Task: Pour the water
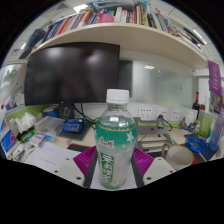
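Note:
A clear plastic bottle (116,140) with a white cap and a green label stands upright between my fingers, held above the desk. My gripper (114,163) is shut on the bottle: the magenta pads (86,158) press on its left and right sides at label height. The bottle's lower end is hidden below the fingers. A tan bowl-like cup (180,155) sits on the desk to the right, beyond the right finger.
A dark monitor (72,72) stands behind the bottle on the cluttered desk (45,150). A bookshelf (120,22) runs overhead. Boxes and papers lie to the left, small items and a keyboard-like thing to the right.

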The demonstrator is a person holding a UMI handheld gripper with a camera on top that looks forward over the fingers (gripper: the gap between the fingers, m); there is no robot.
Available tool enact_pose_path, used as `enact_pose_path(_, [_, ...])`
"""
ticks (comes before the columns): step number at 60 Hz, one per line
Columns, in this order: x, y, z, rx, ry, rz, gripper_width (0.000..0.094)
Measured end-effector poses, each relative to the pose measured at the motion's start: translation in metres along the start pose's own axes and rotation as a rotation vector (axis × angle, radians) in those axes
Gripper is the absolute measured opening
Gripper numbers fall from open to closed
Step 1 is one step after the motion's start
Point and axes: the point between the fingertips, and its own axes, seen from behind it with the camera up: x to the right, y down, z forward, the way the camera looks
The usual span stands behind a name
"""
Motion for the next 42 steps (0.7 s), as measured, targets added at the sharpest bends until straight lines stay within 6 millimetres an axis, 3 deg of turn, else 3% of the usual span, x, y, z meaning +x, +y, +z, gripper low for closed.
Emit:
enact_pose_path(2, [0.001,0.001,0.004,-0.002,0.013,-0.009,0.0549])
enact_pose_path(8, [0.001,-0.002,0.009,0.017,0.026,0.016,0.0498])
enact_pose_path(9, [0.001,-0.002,0.009,0.02,0.028,0.018,0.0453])
enact_pose_path(10, [0.002,-0.002,0.01,0.019,0.029,0.018,0.0476])
enact_pose_path(22, [0.002,-0.004,0.013,-0.005,0.001,0.042,0.0373])
enact_pose_path(27, [0.001,-0.017,0.004,-0.024,-0.044,0.138,0.0357])
enact_pose_path(32, [0.001,-0.034,-0.005,-0.06,-0.094,0.35,0.0355])
enact_pose_path(42, [0.005,-0.061,-0.028,-0.187,-0.245,0.988,0.0355])
